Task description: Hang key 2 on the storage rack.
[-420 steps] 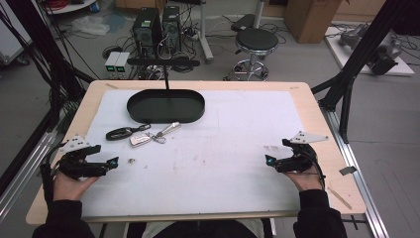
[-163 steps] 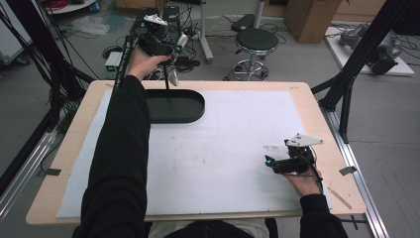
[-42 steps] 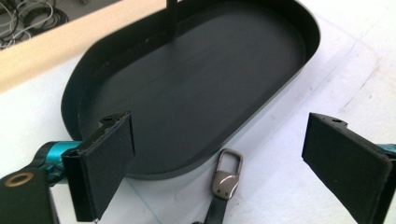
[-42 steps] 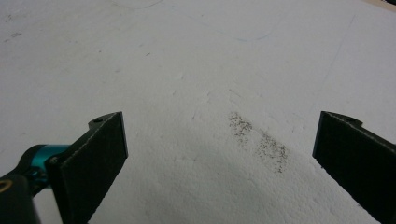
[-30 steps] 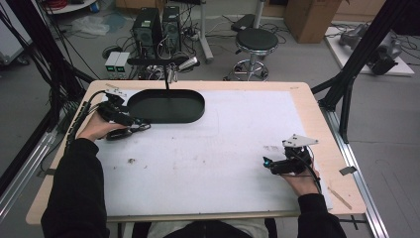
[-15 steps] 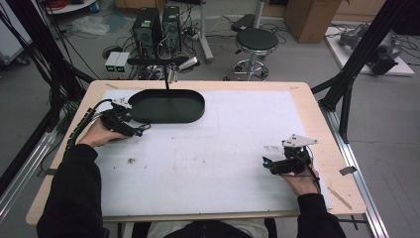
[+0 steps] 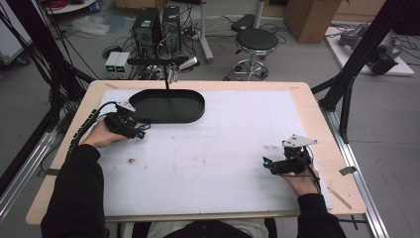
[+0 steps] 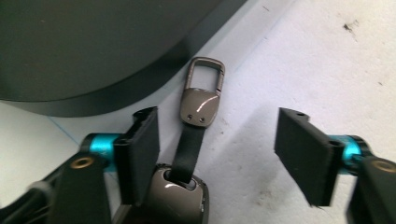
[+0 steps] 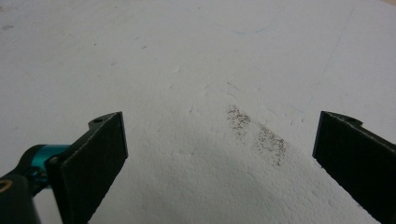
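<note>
Since half a second ago the left tool (image 7: 140, 133) has slid a little way back from the far left corner toward the person, and it now sits just in front of the black oval tray (image 7: 168, 106) on the white sheet covering the worktop (image 7: 208, 148). The left hand (image 7: 101, 136) grips it from the left edge. In the left gripper view its jaws stand wide apart and clasp nothing; a key fob (image 8: 180, 198) lies flat on the sheet between them, close against the jaw on the left of that view. A short black strap (image 8: 187, 147) runs from the fob to a shiny metal clip (image 8: 201, 97), whose open loop points toward the tray wall (image 8: 116, 93), near it but apart. A small dark speck (image 7: 131, 160) marks the sheet nearer the person.

Toward the right edge, the right tool (image 7: 271, 165) rests on the sheet, held by the right hand (image 7: 303, 179), with its grey three-cornered plate (image 7: 298, 141) on top. In the right gripper view its jaws are spread wide, gripping nothing, over a grey smudge (image 9: 257, 135) on the bare sheet.
</note>
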The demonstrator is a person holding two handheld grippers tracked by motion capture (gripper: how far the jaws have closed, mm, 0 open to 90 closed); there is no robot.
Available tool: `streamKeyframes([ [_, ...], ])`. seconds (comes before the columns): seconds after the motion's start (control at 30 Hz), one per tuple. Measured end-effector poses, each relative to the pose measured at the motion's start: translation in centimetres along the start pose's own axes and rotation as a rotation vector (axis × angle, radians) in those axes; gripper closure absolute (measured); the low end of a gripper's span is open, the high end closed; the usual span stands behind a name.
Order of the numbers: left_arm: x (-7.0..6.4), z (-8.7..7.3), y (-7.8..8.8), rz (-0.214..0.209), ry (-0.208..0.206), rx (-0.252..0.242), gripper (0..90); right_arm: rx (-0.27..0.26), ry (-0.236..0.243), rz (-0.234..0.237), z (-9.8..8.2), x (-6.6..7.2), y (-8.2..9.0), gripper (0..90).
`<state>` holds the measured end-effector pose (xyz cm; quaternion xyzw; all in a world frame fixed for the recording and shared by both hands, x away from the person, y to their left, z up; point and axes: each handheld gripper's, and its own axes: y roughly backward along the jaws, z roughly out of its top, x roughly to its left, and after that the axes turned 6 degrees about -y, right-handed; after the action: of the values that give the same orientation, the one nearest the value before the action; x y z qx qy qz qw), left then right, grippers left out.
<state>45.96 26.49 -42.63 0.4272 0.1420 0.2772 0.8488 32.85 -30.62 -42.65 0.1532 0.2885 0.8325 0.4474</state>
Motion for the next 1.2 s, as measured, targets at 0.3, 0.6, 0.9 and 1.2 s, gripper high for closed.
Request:
streamKeyframes([
  [0.3,0.3,-0.2,0.2,0.003,0.015,-0.006,50.6,0.004,0.002,-0.002,0.0,0.0,0.0,2.2],
  [0.6,0.5,-0.5,0.3,0.042,0.020,0.013,68.5,0.004,0.001,-0.001,-0.1,0.0,0.0,2.3],
  [0.9,1.0,-0.9,0.8,0.041,0.068,0.007,85.7,-0.003,-0.004,0.003,-0.1,-0.1,0.1,2.3],
  [1.2,1.2,-0.9,1.6,0.050,0.101,-0.001,86.9,-0.006,-0.001,0.007,0.0,0.0,0.2,2.3],
])
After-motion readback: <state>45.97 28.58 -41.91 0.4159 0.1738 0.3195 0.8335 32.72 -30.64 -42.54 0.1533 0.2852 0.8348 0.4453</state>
